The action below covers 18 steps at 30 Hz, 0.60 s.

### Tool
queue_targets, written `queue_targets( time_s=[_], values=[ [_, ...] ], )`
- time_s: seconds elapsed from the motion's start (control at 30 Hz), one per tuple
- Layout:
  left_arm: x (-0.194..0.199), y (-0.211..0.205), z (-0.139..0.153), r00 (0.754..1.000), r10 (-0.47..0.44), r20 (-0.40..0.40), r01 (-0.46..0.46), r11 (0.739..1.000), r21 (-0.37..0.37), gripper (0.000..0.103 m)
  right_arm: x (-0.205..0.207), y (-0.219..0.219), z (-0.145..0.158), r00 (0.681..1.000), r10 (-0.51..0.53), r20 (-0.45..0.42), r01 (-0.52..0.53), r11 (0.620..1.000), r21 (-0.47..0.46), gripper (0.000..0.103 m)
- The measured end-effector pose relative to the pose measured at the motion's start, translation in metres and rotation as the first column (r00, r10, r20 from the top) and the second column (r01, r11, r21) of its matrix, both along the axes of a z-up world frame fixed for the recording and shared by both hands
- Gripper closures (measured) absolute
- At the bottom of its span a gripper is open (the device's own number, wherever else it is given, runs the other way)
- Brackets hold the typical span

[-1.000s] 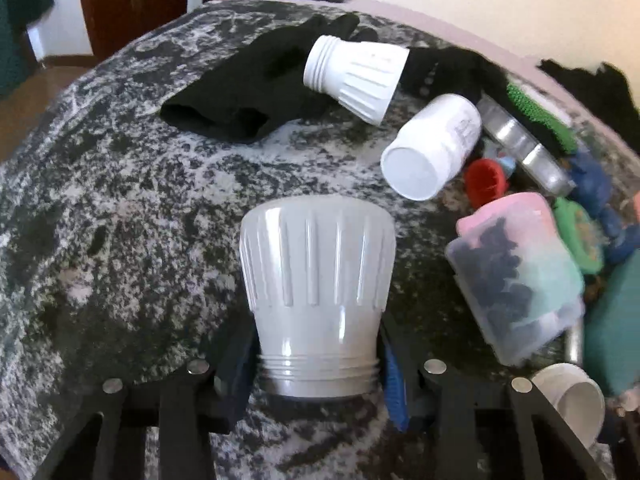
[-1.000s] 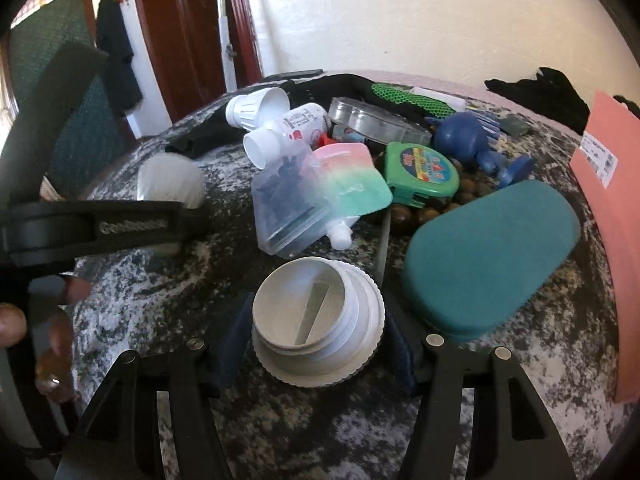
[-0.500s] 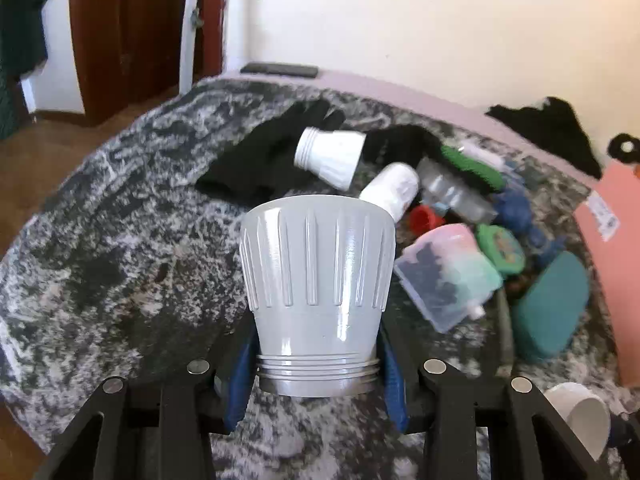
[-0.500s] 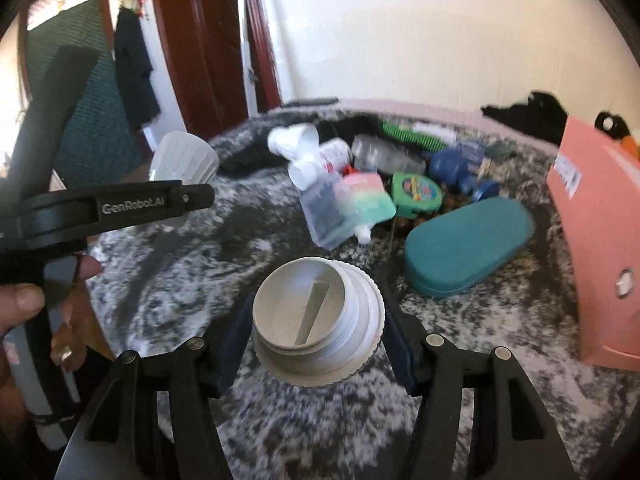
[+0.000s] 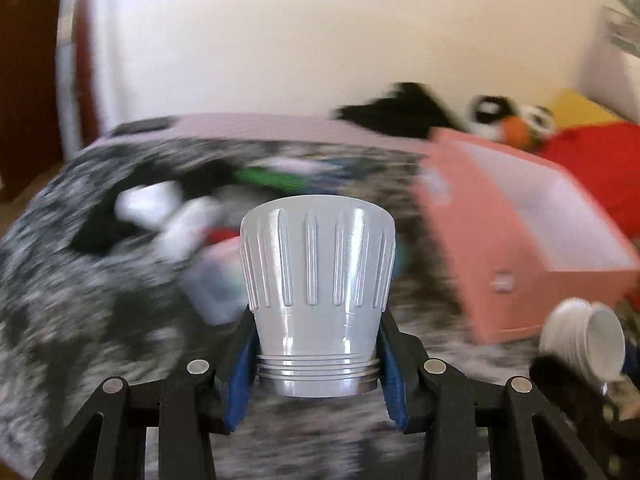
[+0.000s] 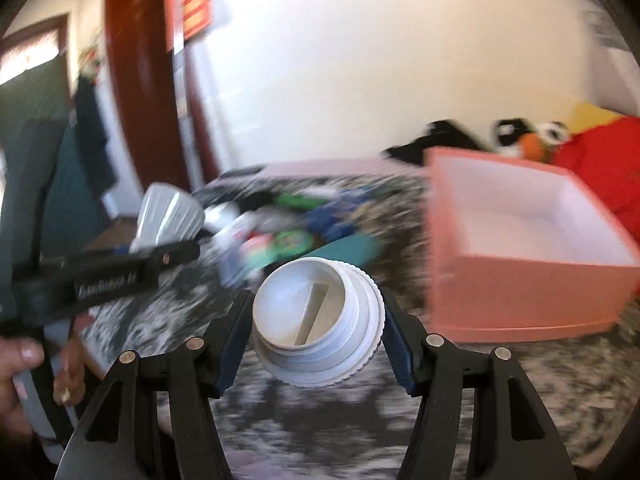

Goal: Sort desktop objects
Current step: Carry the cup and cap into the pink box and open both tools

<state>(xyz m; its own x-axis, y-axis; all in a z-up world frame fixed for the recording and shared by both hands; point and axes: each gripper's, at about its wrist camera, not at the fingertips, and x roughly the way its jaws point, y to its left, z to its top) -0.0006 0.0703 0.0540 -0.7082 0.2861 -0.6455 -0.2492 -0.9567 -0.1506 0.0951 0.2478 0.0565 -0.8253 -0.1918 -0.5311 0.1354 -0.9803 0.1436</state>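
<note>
Desktop clutter (image 5: pixel 224 216) remains at your ten o'clock; pink box (image 6: pixel 532 292) at two o'clock looks empty, fingers pinching grey cone (image 5: pixel 318 300), white cap (image 6: pixel 318 320).

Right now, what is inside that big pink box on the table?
As far as the pictures show, nothing: the pink box is open on top, with bare white inner walls and some floor visible. Its near wall hides the closest part of the floor, so something small could lie there unseen.
</note>
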Motion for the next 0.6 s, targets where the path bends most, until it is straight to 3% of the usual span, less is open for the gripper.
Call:
queue_targets(
  time_s=[0.13,0.27,0.4,0.5,0.53,0.57,0.6],
  values=[
    [-0.010,0.067,0.021,0.991,-0.129,-0.043,0.129,0.992,-0.002,0.058,0.012,0.069,0.028,0.987,-0.152,-0.061,0.151,0.988,-0.008,0.039],
    [-0.026,0.136,0.039,0.967,-0.242,-0.081,0.242,0.970,-0.011,0.058,0.013,0.131,0.055,0.951,-0.282,-0.129,0.284,0.959,0.004,0.039],
    [-0.045,0.201,0.047,0.941,-0.322,-0.107,0.319,0.947,-0.042,0.057,-0.007,0.189,0.075,0.916,-0.372,-0.152,0.378,0.926,0.007,0.039],
    [-0.069,0.237,0.044,0.930,-0.358,-0.087,0.355,0.933,-0.048,0.057,-0.035,0.223,0.078,0.908,-0.397,-0.134,0.399,0.917,-0.010,0.039],
    [-0.078,0.242,0.040,0.930,-0.362,-0.070,0.359,0.932,-0.046,0.049,-0.047,0.230,0.074,0.907,-0.409,-0.105,0.410,0.912,-0.010,0.039],
    [-0.086,0.246,0.036,0.933,-0.355,-0.059,0.352,0.934,-0.051,0.029,-0.060,0.238,0.070,0.904,-0.420,-0.075,0.421,0.907,-0.010,0.038],
    [-0.093,0.248,0.034,0.944,-0.325,-0.060,0.321,0.944,-0.073,0.022,-0.072,0.246,0.066,0.901,-0.432,-0.046,0.432,0.902,-0.010,0.037]
  ],
)
